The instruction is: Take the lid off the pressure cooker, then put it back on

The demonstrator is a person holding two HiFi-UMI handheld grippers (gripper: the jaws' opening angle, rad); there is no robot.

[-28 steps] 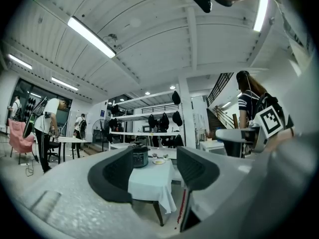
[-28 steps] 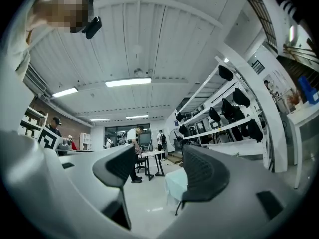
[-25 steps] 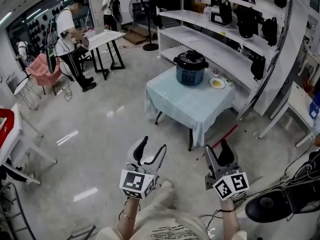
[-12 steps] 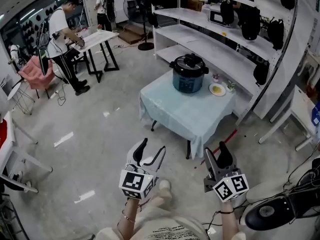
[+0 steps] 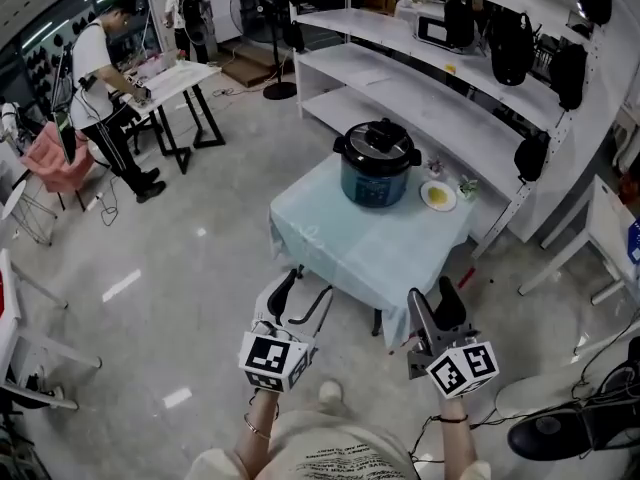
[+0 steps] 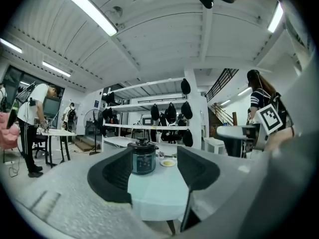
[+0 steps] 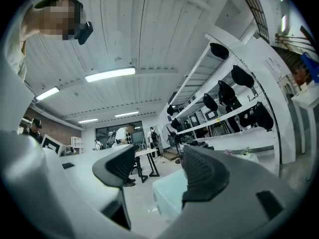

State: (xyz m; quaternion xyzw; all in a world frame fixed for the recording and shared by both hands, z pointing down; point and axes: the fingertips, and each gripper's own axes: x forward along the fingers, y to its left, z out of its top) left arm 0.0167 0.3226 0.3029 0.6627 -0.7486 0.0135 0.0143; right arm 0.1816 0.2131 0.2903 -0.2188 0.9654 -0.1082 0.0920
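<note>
A dark blue pressure cooker [image 5: 376, 173] with its black lid [image 5: 377, 143] on stands at the far side of a small table under a pale blue cloth [image 5: 350, 253]. Both grippers hang level in front of the table's near edge, well short of the cooker. My left gripper [image 5: 303, 296] is open and holds nothing. In the left gripper view the cooker [image 6: 143, 158] shows far off through the gap of that gripper [image 6: 154, 172]. My right gripper [image 5: 433, 308] is open and holds nothing too. The right gripper view shows this gripper [image 7: 159, 172] aimed at the table's corner [image 7: 167, 195].
A small plate of yellow food [image 5: 438, 196] and a tiny plant [image 5: 467, 186] sit right of the cooker. White shelving [image 5: 430, 108] hung with black bags runs behind the table. People stand at a white desk [image 5: 165, 80] far left, with a pink chair [image 5: 50, 158] nearby.
Both grippers have come forward towards the table. The table and cooker now lie closer and lower in the head view. The jaws stand as before.
</note>
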